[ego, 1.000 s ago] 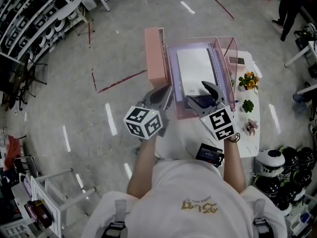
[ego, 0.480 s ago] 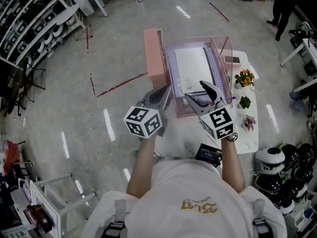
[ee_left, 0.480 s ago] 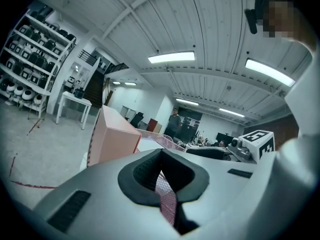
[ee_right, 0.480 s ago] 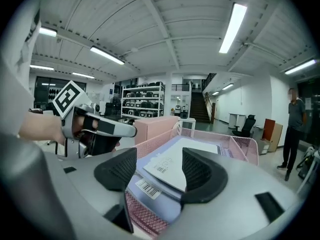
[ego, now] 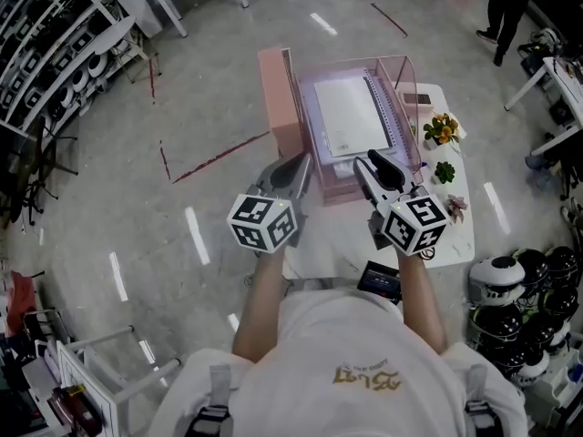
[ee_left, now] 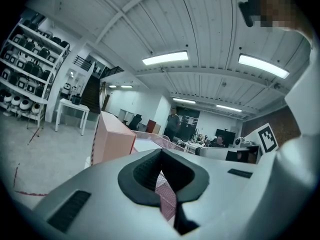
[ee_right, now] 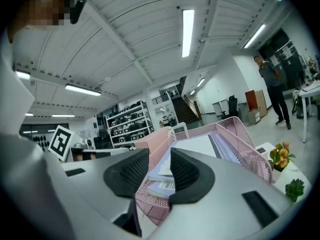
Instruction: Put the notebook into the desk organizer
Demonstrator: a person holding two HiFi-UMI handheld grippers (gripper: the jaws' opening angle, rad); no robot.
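Note:
A white spiral notebook (ego: pixel 346 116) lies flat in the top tray of the pink mesh desk organizer (ego: pixel 412 107) on the white table (ego: pixel 460 235). My right gripper (ego: pixel 372 169) hovers just in front of the organizer's near edge. Its jaws are closing, a narrow gap remains and nothing is between them. In the right gripper view the notebook (ee_right: pixel 200 146) and the organizer (ee_right: pixel 250 151) show beyond the right gripper (ee_right: pixel 160 168). My left gripper (ego: pixel 293 167) sits at the organizer's front left corner, shut and empty. The left gripper (ee_left: pixel 162 171) has its pads together.
A pink box (ego: pixel 278 98) stands against the organizer's left side. Small potted plants (ego: pixel 442 130) line the table's right edge, and a black device (ego: pixel 381 282) lies near my body. Helmets (ego: pixel 528 299) sit at the lower right, shelves (ego: pixel 55 53) at the far left.
The right gripper's jaws have gone from wide apart to a narrow gap, and it has drawn slightly back from the notebook. The left gripper has stayed put.

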